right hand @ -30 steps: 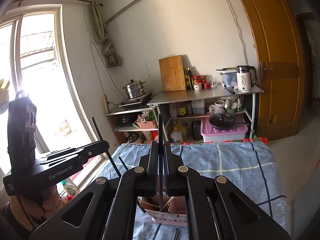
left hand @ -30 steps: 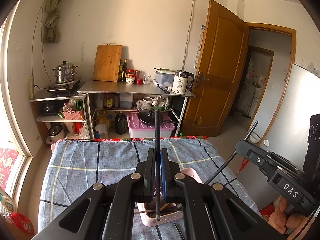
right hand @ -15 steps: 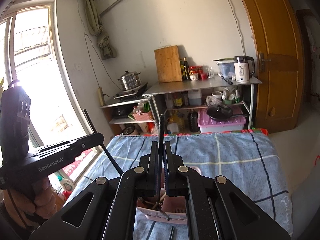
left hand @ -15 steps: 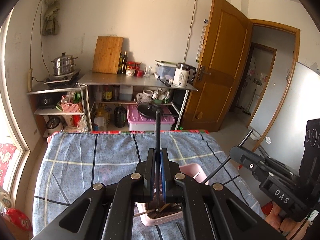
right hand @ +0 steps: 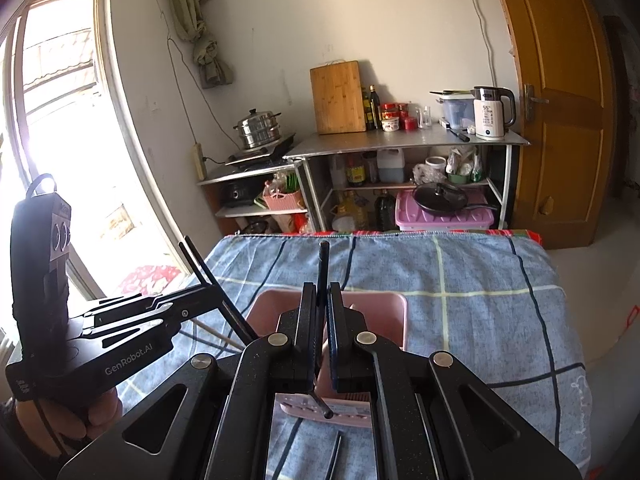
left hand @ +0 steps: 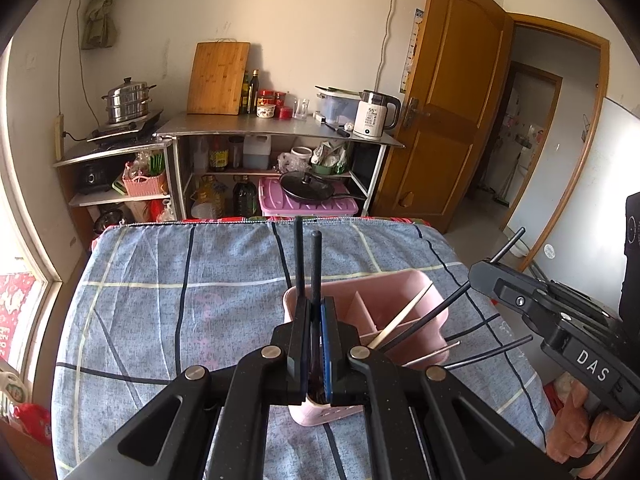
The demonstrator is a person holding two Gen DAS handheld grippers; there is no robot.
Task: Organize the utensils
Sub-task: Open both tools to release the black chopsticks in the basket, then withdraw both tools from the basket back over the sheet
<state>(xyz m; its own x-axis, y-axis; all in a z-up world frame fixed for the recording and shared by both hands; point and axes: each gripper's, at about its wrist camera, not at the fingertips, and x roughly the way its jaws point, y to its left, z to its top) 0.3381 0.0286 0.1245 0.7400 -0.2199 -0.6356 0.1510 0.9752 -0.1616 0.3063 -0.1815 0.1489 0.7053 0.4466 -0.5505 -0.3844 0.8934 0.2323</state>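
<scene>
Both grippers have dropped lower than a second ago — the pink utensil caddy [left hand: 400, 312] on the blue checked cloth [left hand: 160, 300] now fills far more of each view, where before only its near edge peeked out under the jaws. The left gripper [left hand: 316, 320] is clamped on black chopsticks [left hand: 315, 264], two tips poking up now instead of one, lower ends down in the caddy. The right gripper [right hand: 322, 312] is pinched tight on a single black chopstick [right hand: 322, 264], hanging right over the caddy — its lower end shows at the near rim.
</scene>
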